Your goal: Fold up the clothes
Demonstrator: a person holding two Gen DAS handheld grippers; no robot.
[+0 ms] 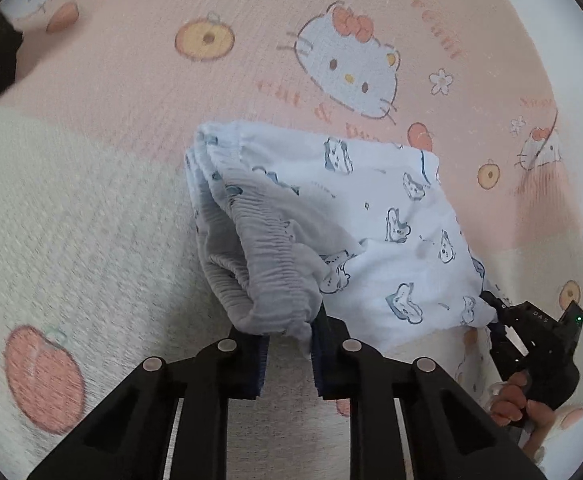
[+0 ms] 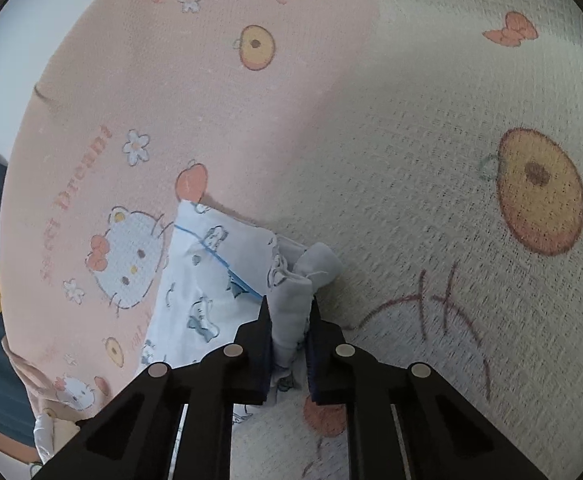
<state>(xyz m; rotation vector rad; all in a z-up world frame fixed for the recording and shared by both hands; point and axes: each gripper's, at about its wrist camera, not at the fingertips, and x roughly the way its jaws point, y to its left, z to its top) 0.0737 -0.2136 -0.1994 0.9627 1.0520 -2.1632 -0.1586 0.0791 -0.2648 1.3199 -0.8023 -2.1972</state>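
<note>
We hold a small pair of white cotton shorts printed with blue cartoon animals (image 1: 379, 216), lifted just above a pink and cream bedsheet with cartoon cat faces, oranges and flowers (image 1: 131, 100). Our left claw (image 1: 291, 340) is nearly closed, pinching the gathered elastic waistband (image 1: 267, 264), which bunches grey in shadow between its black fingers. Our right claw (image 2: 289, 344) is likewise nearly closed, clamped on a folded corner of the same shorts. From the left camera we see the right claw at the garment's far lower corner, with a hand (image 1: 515, 400) gripping its black handle. The fabric hangs slack between the two claws, partly doubled over itself.
</note>
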